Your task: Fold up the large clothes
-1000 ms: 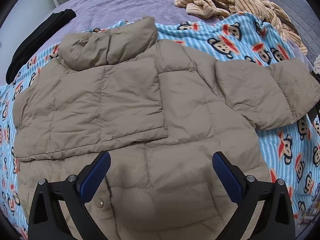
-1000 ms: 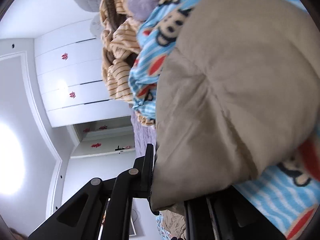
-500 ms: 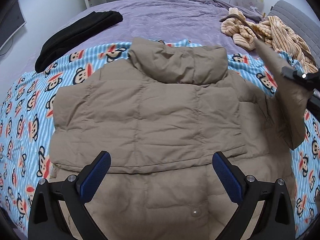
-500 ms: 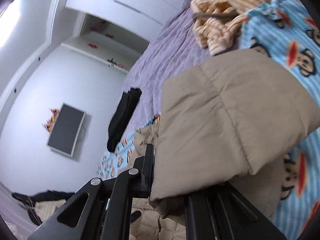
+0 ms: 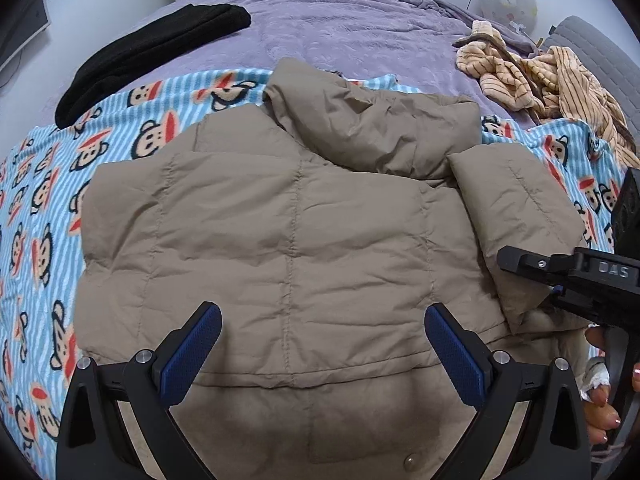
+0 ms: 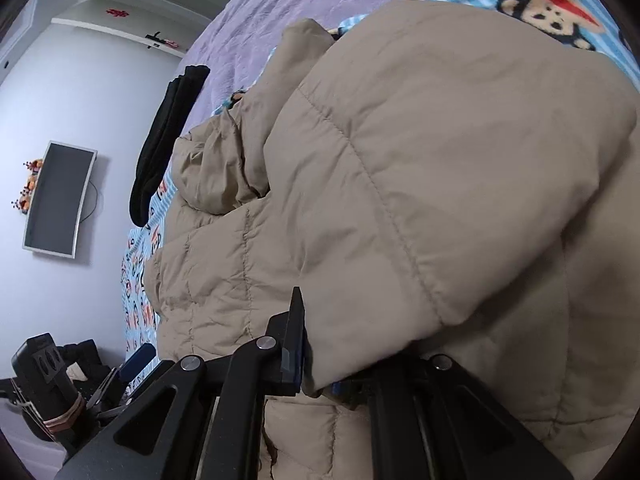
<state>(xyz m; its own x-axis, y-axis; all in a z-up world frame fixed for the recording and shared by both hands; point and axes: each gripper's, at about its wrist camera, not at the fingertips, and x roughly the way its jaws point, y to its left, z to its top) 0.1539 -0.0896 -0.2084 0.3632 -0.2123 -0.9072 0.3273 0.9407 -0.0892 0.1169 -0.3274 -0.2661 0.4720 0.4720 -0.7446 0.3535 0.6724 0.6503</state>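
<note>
Tan quilted puffer jacket (image 5: 288,240) spread flat on the monkey-print blanket (image 5: 44,208), back up, hood (image 5: 376,128) bunched at the far edge toward the purple bedspread (image 5: 340,28). One sleeve already folded across the body on the near-left side, its cuff edge lying straight just ahead of the left gripper. Other sleeve (image 5: 516,220) doubled over from the right, resting on the jacket's right shoulder and flank, its cuff end between the fingers of the right gripper (image 5: 548,292), which enters from the right edge of the left wrist view. Jaws there close together with the cuff between them, just been easing apart; from the right wrist view, cuff fabric (image 6: 360,320) still sandwiched between the two black fingers, pads apparently still touching cloth. Fingertips of a hand (image 5: 600,396) with painted nails showing below that gripper, one finger wrapped in white. Left gripper (image 5: 324,344) hanging above the jacket's lower back, blue pads spread wide, nothing between them, not touching the fabric. Snap button (image 5: 409,459) showing near the hem. Farther out: a black folded garment (image 5: 152,52) on the bedspread at the far left, a heap of striped beige clothing (image 5: 548,76) at the far right, a wall-mounted screen (image 6: 60,200) beyond the bed.
</note>
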